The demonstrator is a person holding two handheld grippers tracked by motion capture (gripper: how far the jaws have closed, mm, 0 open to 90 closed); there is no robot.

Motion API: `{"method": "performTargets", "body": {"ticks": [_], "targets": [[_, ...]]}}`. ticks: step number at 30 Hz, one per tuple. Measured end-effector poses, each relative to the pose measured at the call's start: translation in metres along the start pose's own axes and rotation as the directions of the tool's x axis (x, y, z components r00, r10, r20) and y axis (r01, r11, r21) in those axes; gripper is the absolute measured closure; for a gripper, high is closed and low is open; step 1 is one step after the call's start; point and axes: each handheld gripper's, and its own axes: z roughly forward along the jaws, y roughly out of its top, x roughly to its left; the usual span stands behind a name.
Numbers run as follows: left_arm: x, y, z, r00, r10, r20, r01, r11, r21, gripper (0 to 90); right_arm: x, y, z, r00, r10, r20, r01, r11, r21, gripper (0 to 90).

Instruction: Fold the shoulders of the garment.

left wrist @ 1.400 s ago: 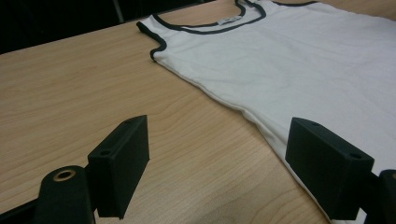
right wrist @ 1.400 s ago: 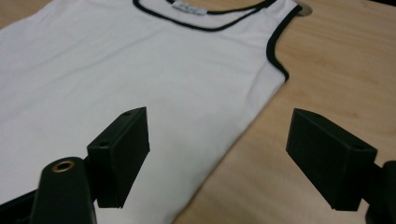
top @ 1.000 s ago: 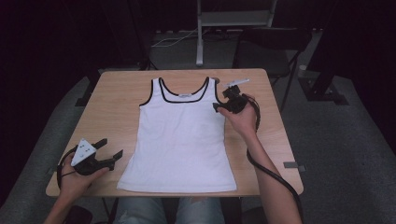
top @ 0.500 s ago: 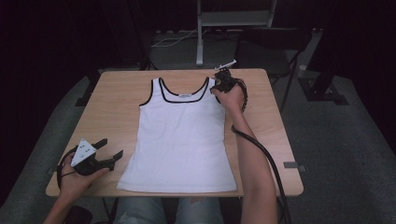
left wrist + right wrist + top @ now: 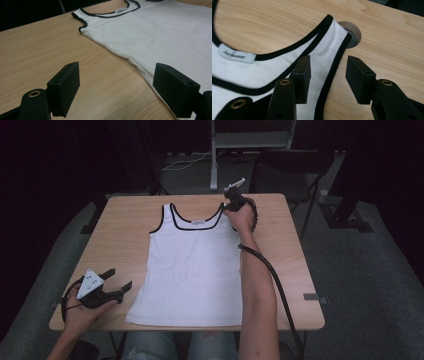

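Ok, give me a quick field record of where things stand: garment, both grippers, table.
garment: white tank top with black trim, spread flat, neckline at the far end
right gripper: at the far right shoulder strap; jaws have just been closing, strap edge between them, not yet pinched
left gripper: open, low over bare wood beside the top's near left side, holding nothing
table: light wood, round cable hole just past the strap

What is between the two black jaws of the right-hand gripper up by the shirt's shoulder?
In the right gripper view, the right gripper straddles the black-trimmed outer edge of the white tank top's shoulder strap, with bare wooden table beside it; the jaws have been closing.
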Motion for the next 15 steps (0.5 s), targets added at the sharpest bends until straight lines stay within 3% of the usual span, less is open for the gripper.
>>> {"method": "performTargets", "body": {"ticks": [5, 15], "targets": [[0.0, 0.0, 0.0, 1.0, 0.0, 0.0, 0.0, 1.0, 0.004, 21.6, 0.001, 0.002, 0.012, 0.9997, 0.021, -0.013, -0.02, 1.0, 0.01, 55.5], [0.001, 0.0, 0.0, 1.0, -0.005, 0.004, 0.005, 1.0, 0.001, 21.6, -0.002, -0.006, 0.025, 0.9991, 0.04, 0.016, -0.041, 0.999, 0.032, 58.1]]}}
